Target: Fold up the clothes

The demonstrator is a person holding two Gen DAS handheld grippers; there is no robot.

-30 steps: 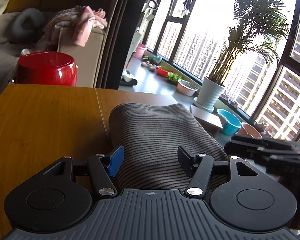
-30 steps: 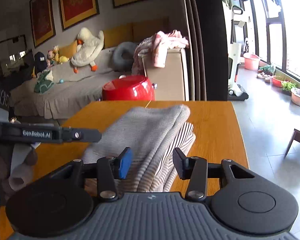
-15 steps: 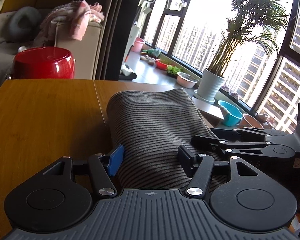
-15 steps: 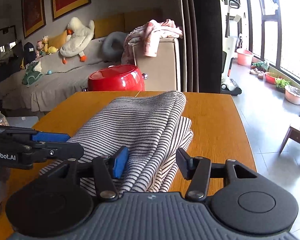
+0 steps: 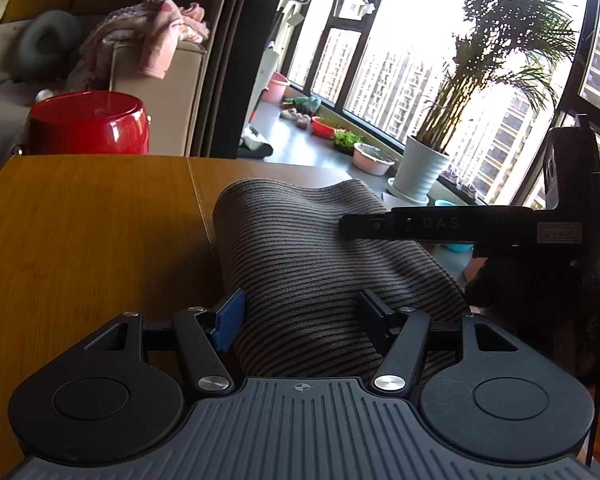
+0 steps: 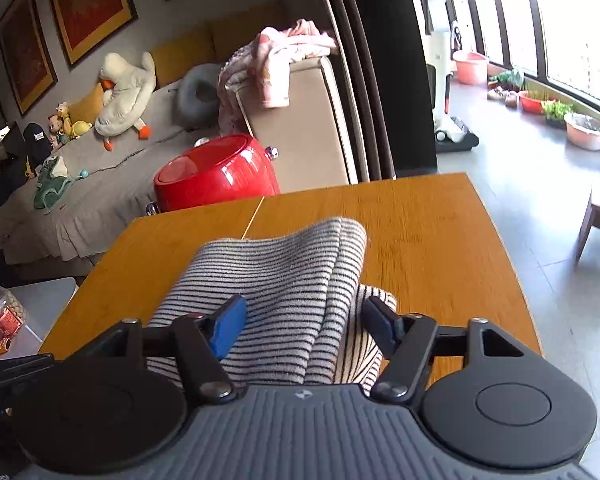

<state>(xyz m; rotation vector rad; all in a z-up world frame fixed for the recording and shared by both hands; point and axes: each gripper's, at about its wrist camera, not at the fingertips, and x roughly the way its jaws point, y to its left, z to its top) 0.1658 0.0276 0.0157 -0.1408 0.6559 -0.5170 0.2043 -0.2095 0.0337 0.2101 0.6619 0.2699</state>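
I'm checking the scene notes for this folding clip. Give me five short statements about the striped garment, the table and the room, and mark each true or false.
1. The striped garment lies folded on a wooden table. True.
2. A red pot stands beyond the table's far edge. True.
3. The red pot sits on top of the garment. False: it is clear of the garment, past the table.
4. A potted palm stands by the window. True.
5. The pink clothes lie on the table. False: they are draped over the sofa's arm.
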